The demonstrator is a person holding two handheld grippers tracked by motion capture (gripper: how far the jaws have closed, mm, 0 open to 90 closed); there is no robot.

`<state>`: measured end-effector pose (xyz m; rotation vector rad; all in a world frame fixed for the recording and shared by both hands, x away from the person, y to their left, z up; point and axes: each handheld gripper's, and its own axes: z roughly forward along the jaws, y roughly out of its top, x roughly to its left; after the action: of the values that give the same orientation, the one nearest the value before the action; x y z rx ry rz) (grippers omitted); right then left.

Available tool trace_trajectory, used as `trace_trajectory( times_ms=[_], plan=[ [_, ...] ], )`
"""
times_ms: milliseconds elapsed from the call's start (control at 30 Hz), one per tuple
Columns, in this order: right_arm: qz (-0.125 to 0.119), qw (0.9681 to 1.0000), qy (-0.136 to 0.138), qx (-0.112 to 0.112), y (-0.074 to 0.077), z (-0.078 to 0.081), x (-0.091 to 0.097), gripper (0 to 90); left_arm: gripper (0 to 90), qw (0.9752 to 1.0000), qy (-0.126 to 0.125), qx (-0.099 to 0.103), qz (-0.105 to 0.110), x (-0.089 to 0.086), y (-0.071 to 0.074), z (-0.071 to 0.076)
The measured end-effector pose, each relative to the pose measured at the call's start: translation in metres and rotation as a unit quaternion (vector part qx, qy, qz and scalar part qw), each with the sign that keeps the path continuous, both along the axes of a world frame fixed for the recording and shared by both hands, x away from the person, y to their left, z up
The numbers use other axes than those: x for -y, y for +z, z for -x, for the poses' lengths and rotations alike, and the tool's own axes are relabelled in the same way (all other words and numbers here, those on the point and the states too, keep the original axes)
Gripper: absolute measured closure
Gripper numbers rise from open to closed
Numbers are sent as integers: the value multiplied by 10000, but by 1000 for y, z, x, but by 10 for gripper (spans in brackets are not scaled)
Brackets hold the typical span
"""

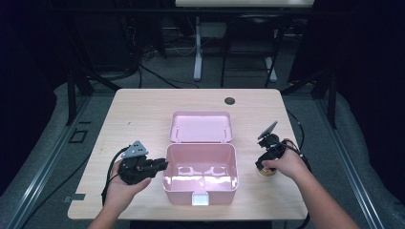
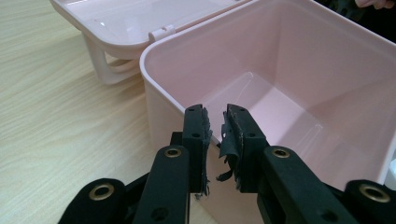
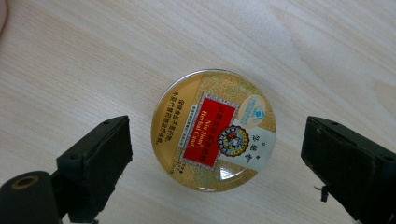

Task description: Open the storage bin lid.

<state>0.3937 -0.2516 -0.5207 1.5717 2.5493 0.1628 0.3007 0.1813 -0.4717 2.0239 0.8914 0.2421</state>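
Observation:
An open pink box (image 1: 199, 187) stands mid-table with its lid (image 1: 201, 127) folded back behind it. My left gripper (image 1: 165, 165) lies level at the box's left wall, and in the left gripper view its jaws (image 2: 215, 126) stand narrow with the box (image 2: 163, 100) rim running between them. A round gold tin (image 3: 214, 129) with a red label lies flat on the wood right of the box. My right gripper (image 3: 215, 140) points straight down over the tin (image 1: 266, 173) with one jaw on each side, open and clear of it. The high view has that gripper (image 1: 263, 167) under the person's right hand.
The box interior is bare, with a white latch (image 1: 200, 199) on its front wall. The lid (image 2: 116, 23) rests on the table. A dark cable hole (image 1: 229, 100) sits near the table's far edge. Cables trail from both grippers off the table's sides.

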Motion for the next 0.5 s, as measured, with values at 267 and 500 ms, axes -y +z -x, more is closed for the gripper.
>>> trace_trajectory(
  times_ms=[267, 500],
  plan=[
    [72, 9998, -122, -136, -11, -4, 1, 61, 782, 10000, -24, 9, -12, 0, 0, -1],
    [87, 9996, -132, -241, -15, -7, 3, 63, 782, 10000, -21, 23, -13, 0, 0, 0]
  ],
)
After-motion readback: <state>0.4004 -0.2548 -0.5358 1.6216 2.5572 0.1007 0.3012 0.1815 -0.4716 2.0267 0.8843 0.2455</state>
